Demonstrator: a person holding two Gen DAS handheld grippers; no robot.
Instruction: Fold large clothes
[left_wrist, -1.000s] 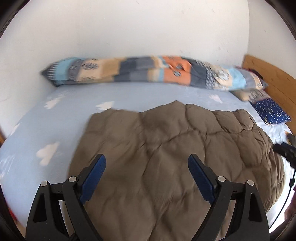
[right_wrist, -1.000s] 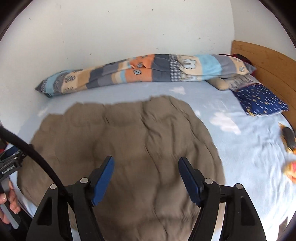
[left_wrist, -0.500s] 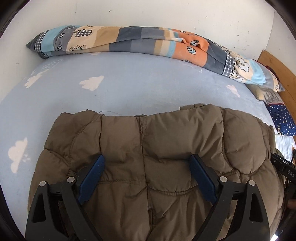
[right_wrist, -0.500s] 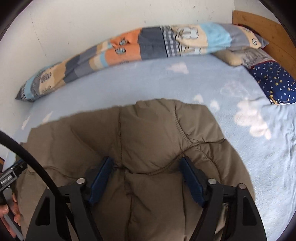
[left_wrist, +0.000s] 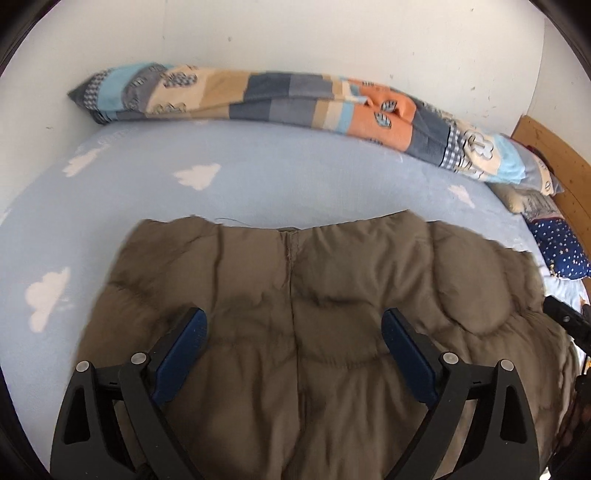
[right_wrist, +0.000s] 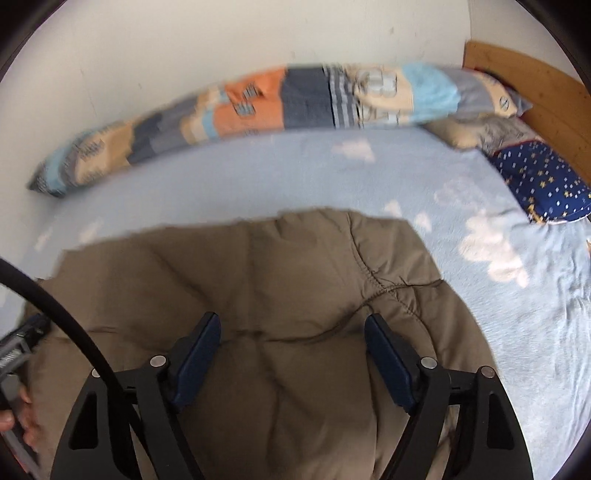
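A brown quilted jacket (left_wrist: 332, 280) lies spread flat on the light blue bed sheet (left_wrist: 258, 177), its far edge running across the bed. My left gripper (left_wrist: 291, 315) hovers over the jacket's left half. Its jaws are opening, and only the jacket's flat surface shows below the blue pads (left_wrist: 184, 343). Over the right half of the jacket (right_wrist: 295, 266) my right gripper (right_wrist: 291, 318) stands open wide and grips nothing. Each gripper shows at the edge of the other's view: the right one (left_wrist: 565, 321) and the left one (right_wrist: 18, 343), which a hand (right_wrist: 26, 424) holds.
A long patchwork duvet roll (left_wrist: 295, 96) lies along the white wall at the back. A navy star pillow (right_wrist: 543, 181) and a wooden headboard (right_wrist: 517, 74) are at the right. A black cable (right_wrist: 66, 317) arcs across the right wrist view. The cloud-print sheet (right_wrist: 498, 258) spreads to the right of the jacket.
Both grippers have come lower and closer over the jacket than a second ago, and their jaws stand a little wider. The jacket's far edge lies straighter across the sheet.
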